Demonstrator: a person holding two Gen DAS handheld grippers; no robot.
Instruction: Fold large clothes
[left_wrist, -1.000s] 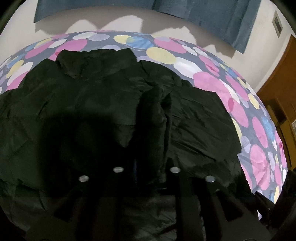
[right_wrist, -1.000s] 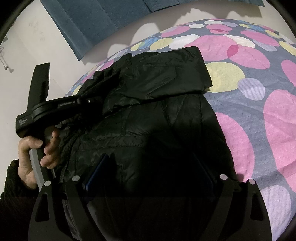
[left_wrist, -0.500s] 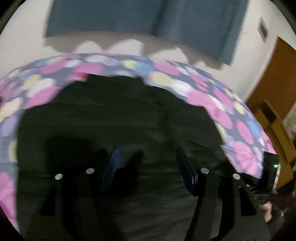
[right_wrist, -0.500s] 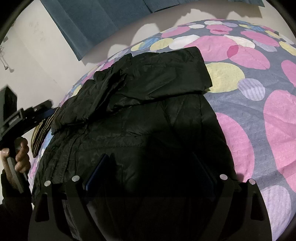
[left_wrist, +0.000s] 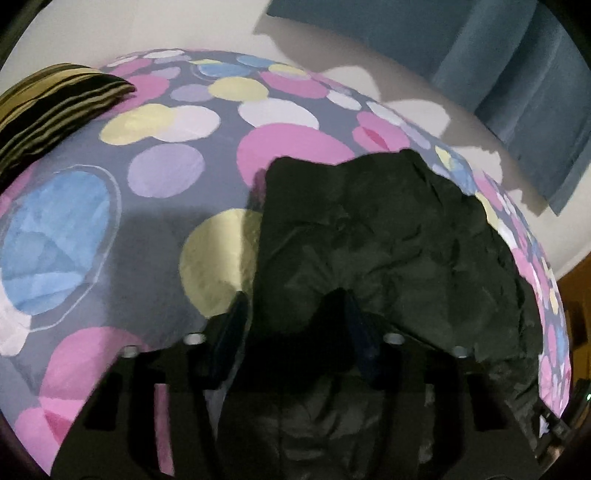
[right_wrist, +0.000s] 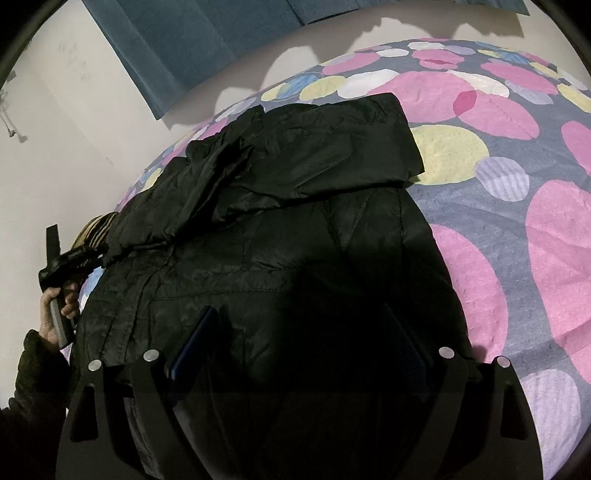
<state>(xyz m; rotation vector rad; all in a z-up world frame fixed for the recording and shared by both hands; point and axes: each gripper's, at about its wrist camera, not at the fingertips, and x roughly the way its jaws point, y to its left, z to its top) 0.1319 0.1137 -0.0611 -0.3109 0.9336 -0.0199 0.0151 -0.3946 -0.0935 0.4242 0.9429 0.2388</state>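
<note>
A black puffy jacket (right_wrist: 288, 236) lies spread on the dotted bedspread (right_wrist: 480, 258), one sleeve (right_wrist: 314, 155) folded across its upper part. In the right wrist view a hand holds my left gripper (right_wrist: 79, 254) at the jacket's left edge, by the end of the other sleeve. Seen from the left wrist, my left gripper (left_wrist: 293, 314) is closing with a bulge of the black jacket (left_wrist: 388, 240) filling the gap between its fingers. My right gripper (right_wrist: 299, 339) hovers wide open over the jacket's lower body, gripping nothing.
A striped yellow and black cushion (left_wrist: 48, 107) lies on the bed beyond the jacket's left edge. A blue curtain (right_wrist: 207, 40) hangs on the white wall behind the bed. Bare bedspread (left_wrist: 122, 229) stretches left of the jacket, and more lies to its right.
My left gripper let go of the fold at the jacket's middle, opened, swung out to the jacket's left edge, and now narrows on fabric there. The right gripper has stayed put.
</note>
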